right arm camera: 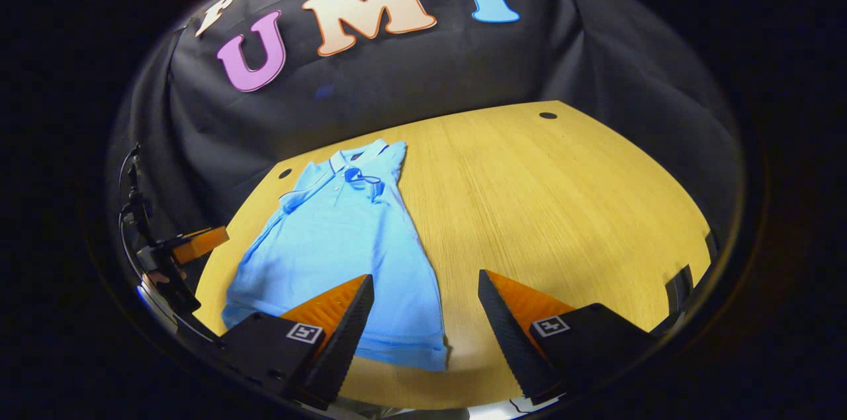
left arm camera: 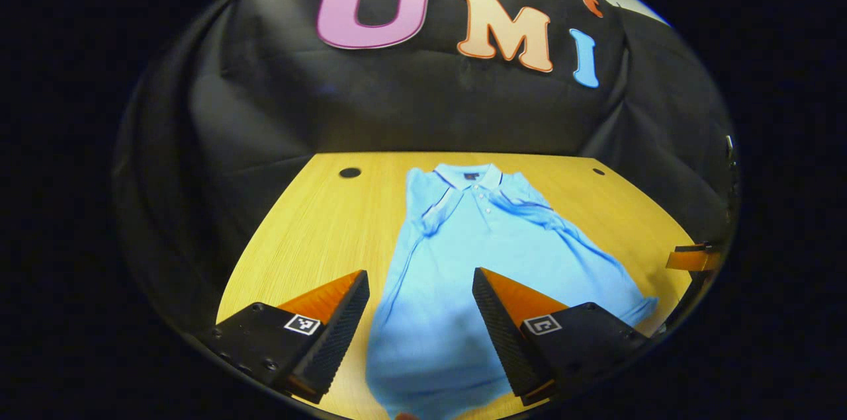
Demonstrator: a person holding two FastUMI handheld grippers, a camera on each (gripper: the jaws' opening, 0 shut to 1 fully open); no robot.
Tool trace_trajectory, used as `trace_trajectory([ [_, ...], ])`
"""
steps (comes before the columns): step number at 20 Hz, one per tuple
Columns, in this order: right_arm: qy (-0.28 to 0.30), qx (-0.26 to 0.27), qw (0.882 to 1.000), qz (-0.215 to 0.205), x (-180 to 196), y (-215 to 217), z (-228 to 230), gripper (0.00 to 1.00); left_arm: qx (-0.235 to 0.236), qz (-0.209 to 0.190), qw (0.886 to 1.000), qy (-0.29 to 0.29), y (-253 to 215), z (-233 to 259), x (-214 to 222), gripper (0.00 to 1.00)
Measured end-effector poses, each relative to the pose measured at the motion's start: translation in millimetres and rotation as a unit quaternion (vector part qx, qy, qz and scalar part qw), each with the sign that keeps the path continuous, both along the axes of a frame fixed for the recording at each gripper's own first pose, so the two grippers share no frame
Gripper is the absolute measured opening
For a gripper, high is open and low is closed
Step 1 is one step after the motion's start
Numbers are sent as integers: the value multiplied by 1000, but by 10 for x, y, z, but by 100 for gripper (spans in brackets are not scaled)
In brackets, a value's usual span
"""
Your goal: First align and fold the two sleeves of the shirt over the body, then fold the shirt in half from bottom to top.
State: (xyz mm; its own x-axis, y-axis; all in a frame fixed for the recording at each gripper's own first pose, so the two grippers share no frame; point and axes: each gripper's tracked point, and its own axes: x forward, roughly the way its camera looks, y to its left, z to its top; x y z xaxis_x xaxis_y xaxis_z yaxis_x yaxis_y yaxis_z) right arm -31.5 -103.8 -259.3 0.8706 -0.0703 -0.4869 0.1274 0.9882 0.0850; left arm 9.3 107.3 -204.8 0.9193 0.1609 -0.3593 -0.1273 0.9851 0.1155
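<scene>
Shirt [left arm camera: 490, 254] flat on the wooden table [left arm camera: 311, 228], collar at the far edge by the booth wall, hem nearest the cameras, so its long axis runs straight away from both tools. Both sleeves [left arm camera: 430, 211] look tucked in over the body already, which by my reading leaves the bottom-to-top fold, and that fold turns on the hem. In the left gripper view the left gripper [left arm camera: 420, 314] hangs above the hem end with its fingers spread wide apart and nothing between them; the blue cloth lies directly ahead and below, its left edge running up past the inner side of the left finger. In the right gripper view the right gripper [right arm camera: 423, 314] is spread wide too, empty, and the shirt lies ahead and to its left, the near right hem corner [right arm camera: 433, 357] just below the gap between the fingers. So each tool sits near its own hem corner; the left looks the more squarely over the cloth, the right over the table beside it.
</scene>
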Motion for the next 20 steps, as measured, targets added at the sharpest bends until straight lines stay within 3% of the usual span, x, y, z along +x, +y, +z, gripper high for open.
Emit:
trace_trajectory([
  [3, 10, 4, 999, 35, -126, 49, -186, 94, -15, 55, 998, 13, 31, -323, -515, 95],
  [6, 21, 3, 998, 64, -182, 125, -418, 98, -32, 72, 997, 15, -64, -580, -751, 95],
  [8, 29, 1, 997, 78, -196, 178, -579, 94, -29, 77, 996, 15, -78, -713, -791, 95],
  [9, 28, 0, 996, 84, -190, 205, -614, 98, -30, 80, 996, 14, -79, -760, -775, 96],
  [10, 29, -3, 996, 89, -183, 242, -678, 94, -32, 82, 996, 12, -65, -777, -773, 95],
  [12, 42, 0, 994, 99, -207, 299, -816, 98, -33, 85, 996, 7, -82, -836, -734, 95],
  [16, 23, -17, 993, 114, -176, 351, -815, 94, -25, 92, 995, -1, -87, -928, -638, 96],
  [17, 20, -23, 993, 116, -189, 364, -833, 99, -19, 93, 996, -4, -98, -939, -619, 96],
  [19, 1, -39, 993, 114, -163, 354, -823, 95, -8, 91, 996, -8, -151, -966, -575, 95],
  [20, -4, -54, 992, 114, -183, 334, -848, 100, -4, 86, 996, -11, -201, -976, -541, 95],
])
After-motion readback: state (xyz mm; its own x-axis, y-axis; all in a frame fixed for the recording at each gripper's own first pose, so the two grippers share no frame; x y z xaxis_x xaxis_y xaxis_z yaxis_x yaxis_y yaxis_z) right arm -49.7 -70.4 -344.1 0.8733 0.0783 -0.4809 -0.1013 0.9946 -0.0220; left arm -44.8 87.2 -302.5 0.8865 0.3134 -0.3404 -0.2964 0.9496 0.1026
